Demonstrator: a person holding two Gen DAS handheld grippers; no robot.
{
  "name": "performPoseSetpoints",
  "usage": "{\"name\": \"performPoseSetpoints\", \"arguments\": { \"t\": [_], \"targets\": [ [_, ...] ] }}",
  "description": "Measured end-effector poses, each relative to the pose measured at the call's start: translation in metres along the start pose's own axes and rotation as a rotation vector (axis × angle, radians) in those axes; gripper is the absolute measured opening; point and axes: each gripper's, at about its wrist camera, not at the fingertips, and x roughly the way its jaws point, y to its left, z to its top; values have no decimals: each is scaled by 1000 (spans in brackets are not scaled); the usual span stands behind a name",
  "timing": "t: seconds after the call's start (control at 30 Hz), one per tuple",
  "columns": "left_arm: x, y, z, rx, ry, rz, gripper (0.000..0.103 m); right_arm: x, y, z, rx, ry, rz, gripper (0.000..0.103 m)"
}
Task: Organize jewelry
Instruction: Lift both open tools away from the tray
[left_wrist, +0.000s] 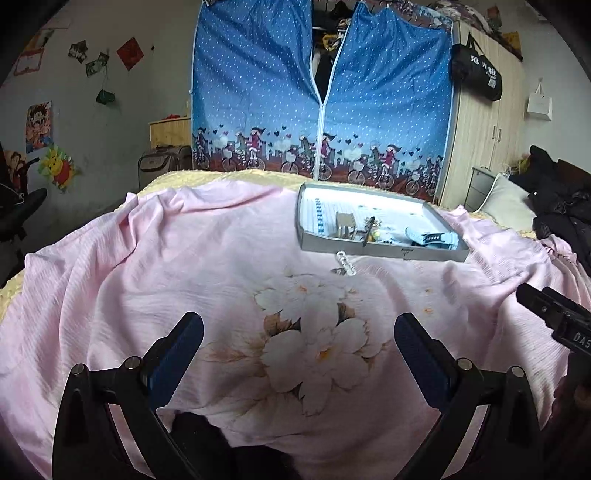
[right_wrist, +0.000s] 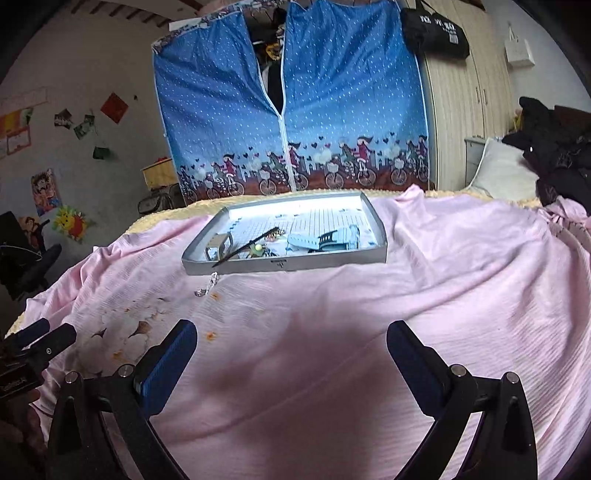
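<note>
A shallow grey tray (left_wrist: 384, 253) (right_wrist: 284, 263) lies on the pink bedsheet and holds several small items: a dark hair stick (right_wrist: 245, 246), a pale blue strap (right_wrist: 325, 238) and a small metal piece (left_wrist: 345, 225). A silver chain (left_wrist: 345, 263) (right_wrist: 209, 286) lies on the sheet just in front of the tray's near wall. My left gripper (left_wrist: 299, 332) hovers open over the flower print, well short of the chain. Further right, my right gripper (right_wrist: 291, 339) is open above bare sheet. Neither holds anything.
The pink sheet (left_wrist: 147, 277) covers a bed with a yellow blanket edge (left_wrist: 221, 177). Behind stand a blue fabric wardrobe (left_wrist: 321, 92) and a wooden cupboard (left_wrist: 484, 122). A pillow (right_wrist: 506, 173) and dark clothes (right_wrist: 554, 147) lie at the right.
</note>
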Motion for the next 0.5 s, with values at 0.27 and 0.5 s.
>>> {"name": "performPoseSetpoints", "arguments": {
  "t": [0.27, 0.5],
  "targets": [
    [10, 9, -6, -24, 47, 22, 102, 16, 4, -3, -7, 95, 32, 103],
    [20, 15, -7, -51, 99, 3, 102, 25, 11, -6, -29, 140, 60, 103]
  ]
}}
